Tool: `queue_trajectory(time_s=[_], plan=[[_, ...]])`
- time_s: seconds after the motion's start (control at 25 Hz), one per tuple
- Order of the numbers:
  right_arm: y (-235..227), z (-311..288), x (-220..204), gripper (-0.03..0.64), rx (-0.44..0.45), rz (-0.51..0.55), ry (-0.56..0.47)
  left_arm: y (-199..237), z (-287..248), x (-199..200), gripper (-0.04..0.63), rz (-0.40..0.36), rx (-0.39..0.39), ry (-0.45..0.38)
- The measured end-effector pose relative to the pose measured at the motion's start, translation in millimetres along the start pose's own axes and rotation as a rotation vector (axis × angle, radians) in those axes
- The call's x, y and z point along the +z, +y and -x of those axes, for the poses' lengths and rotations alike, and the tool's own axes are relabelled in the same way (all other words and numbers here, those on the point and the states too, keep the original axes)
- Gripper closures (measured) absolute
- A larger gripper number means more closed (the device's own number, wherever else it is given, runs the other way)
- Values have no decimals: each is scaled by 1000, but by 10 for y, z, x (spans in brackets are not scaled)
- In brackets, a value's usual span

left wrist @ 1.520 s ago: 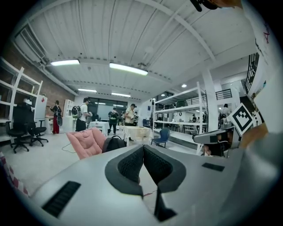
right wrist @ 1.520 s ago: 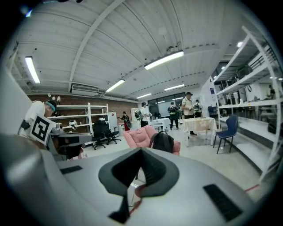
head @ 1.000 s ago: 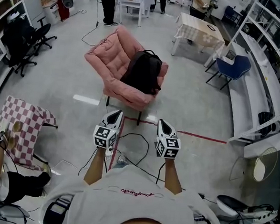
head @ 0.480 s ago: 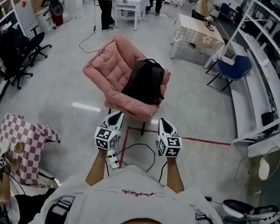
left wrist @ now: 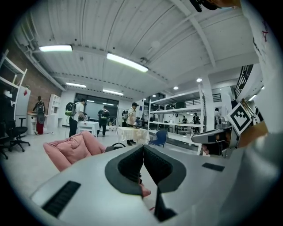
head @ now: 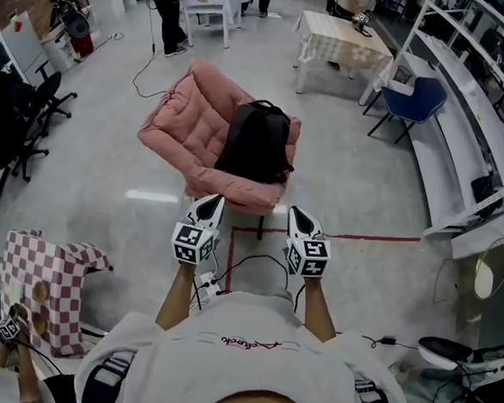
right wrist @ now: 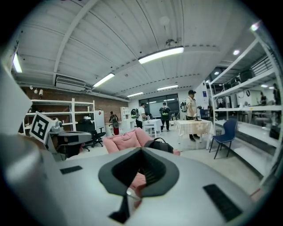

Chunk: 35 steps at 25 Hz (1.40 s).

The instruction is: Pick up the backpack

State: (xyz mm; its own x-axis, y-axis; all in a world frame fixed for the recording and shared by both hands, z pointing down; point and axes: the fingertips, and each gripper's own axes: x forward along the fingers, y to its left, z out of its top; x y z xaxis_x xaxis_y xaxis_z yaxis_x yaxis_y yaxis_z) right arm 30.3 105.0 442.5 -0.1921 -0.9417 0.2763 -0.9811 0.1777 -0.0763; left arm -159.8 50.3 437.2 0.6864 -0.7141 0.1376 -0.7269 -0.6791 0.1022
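Floor (head: 365, 187): grey concrete, crossed by a red line (head: 370, 238) and a loose cable (head: 248, 261) right in front of the person.
Chair (head: 189, 123): pink padded armchair on thin dark legs, standing just beyond both tools.
Backpack (head: 258, 141): black, resting on the chair's seat and leaning against the right-hand side of the cushion, with its top end away from the person.
Left tool (head: 211, 200): jaws pressed together, nothing between them; it points at the chair's near edge and is clear of the backpack.
Right tool (head: 298, 212): jaws likewise closed and empty, level with the left tool and short of the chair.
Top handle (right wrist: 161, 139): a thin loop standing up from the backpack's top end, seen in the right gripper view.
Step in hand: the approach, judged barely begun. Both tools need to open before reaching the backpack. The top handle looks the safest grip, since the soft body would likely sag. Stepping over the cable avoids a snag.
Hidden: the shoulder straps lie underneath or behind. The left gripper view shows only a sliver of the backpack past its own jaws. How heavily the backpack is loaded cannot be told.
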Motion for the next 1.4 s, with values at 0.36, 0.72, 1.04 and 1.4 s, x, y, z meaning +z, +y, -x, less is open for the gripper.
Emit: queue_trajectory(time_s=[0.36,0.72,1.04,1.4], plan=[[-140,-14,-85,598,-31,-23,1,-60,-190,-76,584,-9,-34,17],[-405,-324,-83,598,-18,-39,-7,33,-554,-91,584,-14,-19,25],[-689,-1009,108,598,23,-41,-16,374,-1156,22,584,-23,13,27],[-1109,-1913,458,598,93,-19,5,782,-2011,226,584,-7,63,33]])
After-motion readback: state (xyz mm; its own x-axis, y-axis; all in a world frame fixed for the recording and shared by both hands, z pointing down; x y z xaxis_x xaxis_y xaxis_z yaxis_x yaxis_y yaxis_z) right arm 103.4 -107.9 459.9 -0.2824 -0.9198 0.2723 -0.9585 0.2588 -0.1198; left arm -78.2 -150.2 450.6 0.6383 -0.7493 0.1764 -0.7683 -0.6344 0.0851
